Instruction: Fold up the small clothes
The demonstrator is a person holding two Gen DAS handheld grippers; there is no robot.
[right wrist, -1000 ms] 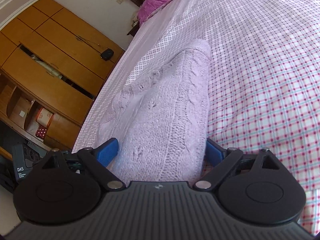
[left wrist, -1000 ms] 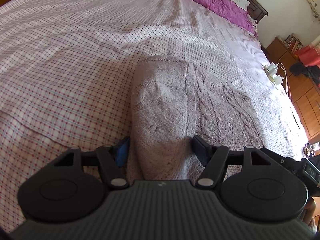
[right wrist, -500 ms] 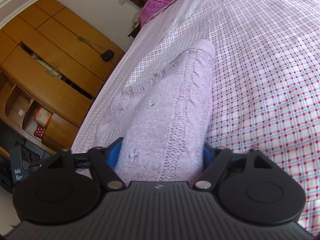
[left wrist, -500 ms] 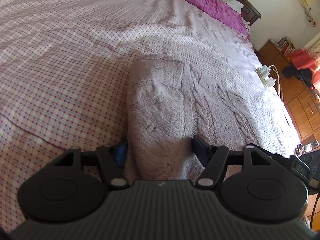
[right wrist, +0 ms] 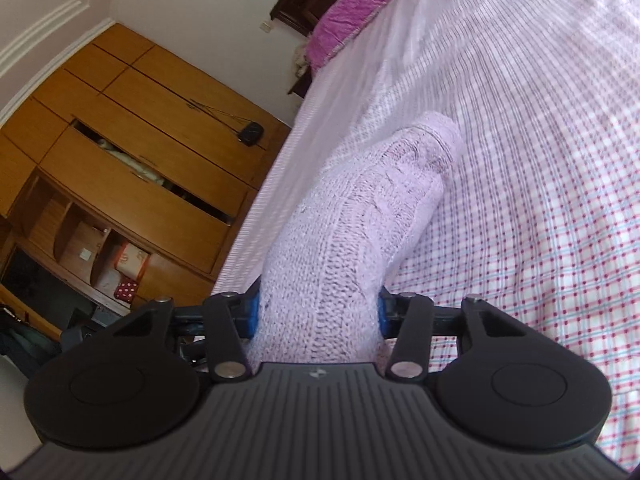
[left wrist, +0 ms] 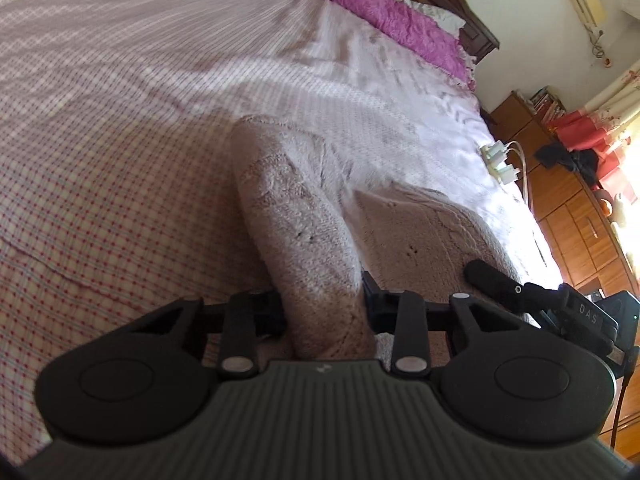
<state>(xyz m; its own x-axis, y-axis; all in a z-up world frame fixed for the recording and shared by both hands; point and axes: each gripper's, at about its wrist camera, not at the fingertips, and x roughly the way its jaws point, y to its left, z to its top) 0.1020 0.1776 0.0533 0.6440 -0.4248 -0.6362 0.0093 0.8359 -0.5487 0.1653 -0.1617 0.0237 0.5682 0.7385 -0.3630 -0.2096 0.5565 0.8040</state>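
A pale lilac cable-knit sweater (left wrist: 296,216) lies folded on the checked bed sheet (left wrist: 100,168). My left gripper (left wrist: 323,300) has its jaws closing, and they pinch the near edge of the knit into a raised ridge. In the right wrist view the same sweater (right wrist: 360,224) rises off the sheet as a bunched roll. My right gripper (right wrist: 318,312) is closing too, its blue pads pressing both sides of the knit. The right gripper's body (left wrist: 560,304) shows at the right edge of the left wrist view. The sweater's far end still rests on the bed.
A purple pillow (left wrist: 380,12) and the dark headboard (left wrist: 452,0) lie at the far end. White chargers with a cable (left wrist: 500,160) sit near the bed's right edge. Wooden wardrobes (right wrist: 132,152) stand beyond the bed's side, with shelves and boxes below.
Both grippers closed from wide around the sweater's near edge onto the knit and lifted it. The fabric bunched into a narrower raised ridge. The right gripper came into the left wrist view.
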